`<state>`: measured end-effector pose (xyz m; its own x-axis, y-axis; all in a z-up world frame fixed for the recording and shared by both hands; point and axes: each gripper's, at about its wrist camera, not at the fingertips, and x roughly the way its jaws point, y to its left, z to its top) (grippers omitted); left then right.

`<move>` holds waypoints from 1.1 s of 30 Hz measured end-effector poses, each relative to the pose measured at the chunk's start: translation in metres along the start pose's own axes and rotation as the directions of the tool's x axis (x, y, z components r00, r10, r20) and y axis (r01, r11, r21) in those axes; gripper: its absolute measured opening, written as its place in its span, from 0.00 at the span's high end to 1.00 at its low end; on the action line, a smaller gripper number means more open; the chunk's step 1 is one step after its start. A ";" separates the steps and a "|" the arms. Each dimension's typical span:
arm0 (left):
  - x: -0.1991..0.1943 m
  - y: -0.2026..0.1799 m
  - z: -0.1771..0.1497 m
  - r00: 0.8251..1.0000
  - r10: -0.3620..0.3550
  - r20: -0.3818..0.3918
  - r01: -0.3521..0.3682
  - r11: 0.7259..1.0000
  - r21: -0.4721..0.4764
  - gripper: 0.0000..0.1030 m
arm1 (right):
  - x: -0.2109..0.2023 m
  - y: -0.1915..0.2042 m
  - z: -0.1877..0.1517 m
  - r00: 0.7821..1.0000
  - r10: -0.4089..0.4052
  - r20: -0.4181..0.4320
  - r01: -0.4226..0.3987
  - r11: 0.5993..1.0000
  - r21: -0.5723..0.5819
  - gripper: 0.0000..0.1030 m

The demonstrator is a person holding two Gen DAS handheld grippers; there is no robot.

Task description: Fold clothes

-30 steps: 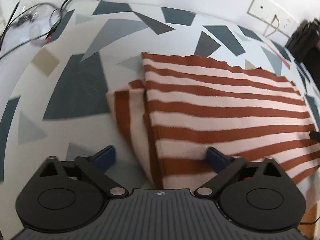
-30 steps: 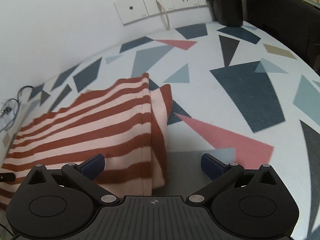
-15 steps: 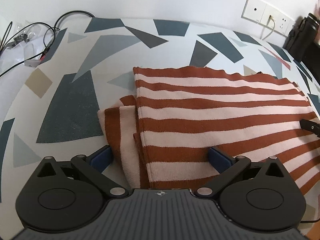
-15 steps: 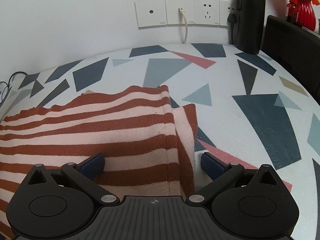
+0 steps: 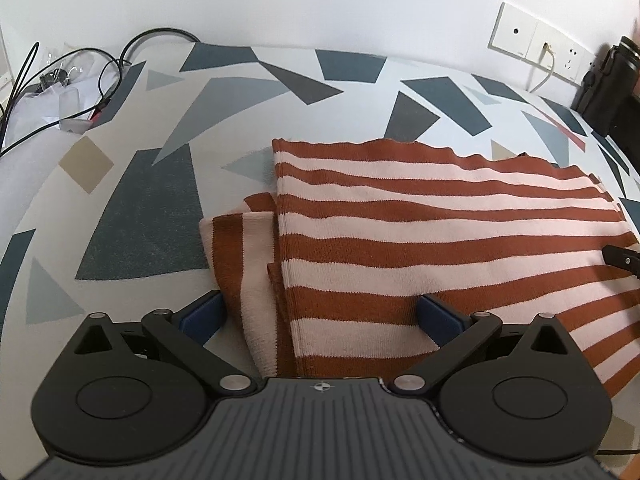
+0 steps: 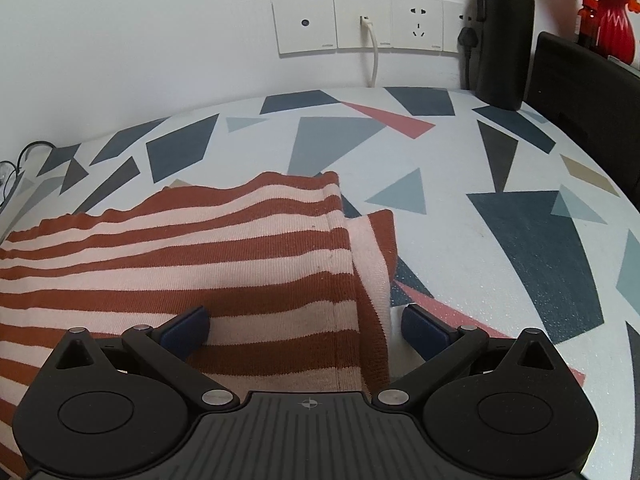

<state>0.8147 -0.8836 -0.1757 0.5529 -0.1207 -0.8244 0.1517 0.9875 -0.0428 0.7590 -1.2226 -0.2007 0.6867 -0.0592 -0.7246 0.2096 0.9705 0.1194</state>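
Note:
A rust-and-pink striped knit garment (image 5: 420,232) lies folded flat on the patterned tabletop, also in the right wrist view (image 6: 180,256). My left gripper (image 5: 320,318) is open, its jaws straddling the garment's left near edge where a folded sleeve (image 5: 244,248) sticks out. My right gripper (image 6: 304,328) is open, its jaws straddling the garment's right near edge beside the other folded sleeve (image 6: 376,248). Neither holds cloth. The tip of the right gripper shows at the right edge of the left wrist view (image 5: 624,258).
The tabletop (image 6: 520,240) has grey, blue and pink triangles. Wall sockets with a white cable (image 6: 374,56) and a black bottle (image 6: 506,36) stand at the back right, next to a black box (image 6: 588,92). Loose cables and clutter (image 5: 68,76) lie at the back left.
Both grippers have moved inward along the garment's near edge, so each now straddles a side edge. The garment itself has not moved. Both stay open.

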 end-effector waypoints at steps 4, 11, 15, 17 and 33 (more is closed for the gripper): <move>0.002 -0.004 0.004 1.000 0.019 -0.021 -0.019 1.000 -0.020 0.00 | 0.002 0.001 0.005 1.000 -0.005 -0.026 0.005 1.000 0.005 0.01; 0.003 -0.004 0.006 0.999 0.016 -0.034 -0.017 1.000 -0.022 0.00 | 0.006 0.002 0.012 0.997 -0.007 -0.075 0.008 1.000 0.003 0.01; 0.003 -0.003 0.007 0.999 0.008 -0.041 -0.008 1.000 -0.014 0.00 | 0.006 0.002 0.013 0.997 -0.002 -0.075 0.002 1.000 -0.004 0.01; 0.003 -0.003 0.008 0.999 0.004 -0.045 -0.004 1.000 -0.009 0.00 | 0.006 0.002 0.012 0.997 0.000 -0.073 -0.001 1.000 -0.008 0.01; 0.004 0.004 0.014 0.995 -0.027 -0.097 0.030 0.999 0.033 0.00 | 0.003 -0.007 0.011 0.996 0.023 -0.085 -0.025 0.999 -0.026 0.01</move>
<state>0.8285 -0.8816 -0.1714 0.4662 -0.1370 -0.8740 0.1958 0.9794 -0.0490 0.7676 -1.2319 -0.1958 0.6297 -0.0166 -0.7767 0.1739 0.9774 0.1201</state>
